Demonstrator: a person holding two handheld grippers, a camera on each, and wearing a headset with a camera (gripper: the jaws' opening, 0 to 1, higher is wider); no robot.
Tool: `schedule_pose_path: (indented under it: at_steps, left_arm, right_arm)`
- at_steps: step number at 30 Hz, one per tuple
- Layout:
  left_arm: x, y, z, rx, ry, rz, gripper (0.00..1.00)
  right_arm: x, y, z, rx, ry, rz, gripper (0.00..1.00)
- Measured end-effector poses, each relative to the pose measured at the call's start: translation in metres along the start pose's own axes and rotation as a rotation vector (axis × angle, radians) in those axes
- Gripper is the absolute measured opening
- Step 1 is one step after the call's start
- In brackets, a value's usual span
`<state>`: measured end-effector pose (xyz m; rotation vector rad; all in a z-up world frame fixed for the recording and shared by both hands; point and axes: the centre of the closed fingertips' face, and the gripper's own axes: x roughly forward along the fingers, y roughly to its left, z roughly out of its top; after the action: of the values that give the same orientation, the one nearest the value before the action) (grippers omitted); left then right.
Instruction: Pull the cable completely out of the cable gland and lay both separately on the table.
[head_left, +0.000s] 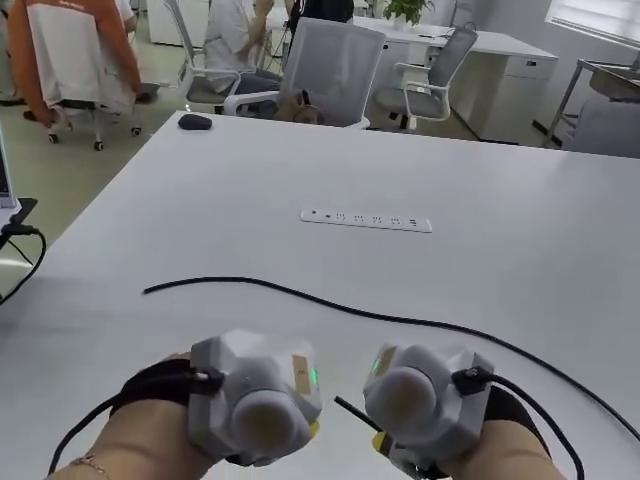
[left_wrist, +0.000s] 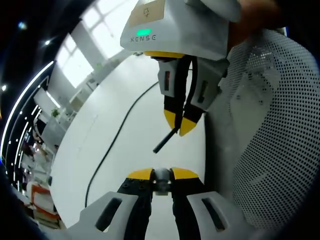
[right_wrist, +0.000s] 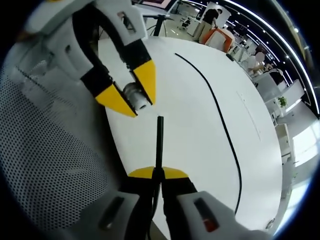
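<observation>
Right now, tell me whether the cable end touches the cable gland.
Apart. The right gripper view shows white table between the cable and the cable gland in the left gripper.

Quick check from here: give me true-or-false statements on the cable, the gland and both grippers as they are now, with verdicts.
1. The left gripper is shut on the small grey cable gland. True.
2. The thin black cable runs through the gland. False: its end is free, apart from the gland.
3. The right gripper is shut on the cable near its end. True.
4. The gland lies on the white table. False: the left gripper holds it.
5. A white power strip lies on the table. True.
</observation>
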<state>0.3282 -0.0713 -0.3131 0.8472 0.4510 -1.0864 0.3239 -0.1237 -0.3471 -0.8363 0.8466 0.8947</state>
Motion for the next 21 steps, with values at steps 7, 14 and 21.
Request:
schedule_pose_path:
  at_steps: [7, 14, 21]
  left_arm:
    - [0.002, -0.003, -0.003, 0.021, 0.022, -0.012, 0.15]
    - [0.002, -0.002, -0.009, 0.024, 0.043, -0.024, 0.15]
    - [0.006, -0.011, -0.011, 0.044, 0.058, -0.056, 0.15]
  right_arm:
    - [-0.001, -0.002, 0.001, 0.008, -0.007, -0.006, 0.03]
    - [-0.011, -0.016, 0.034, -0.022, -0.102, -0.003, 0.03]
    - [-0.026, -0.096, 0.100, 0.047, -0.263, -0.049, 0.04]
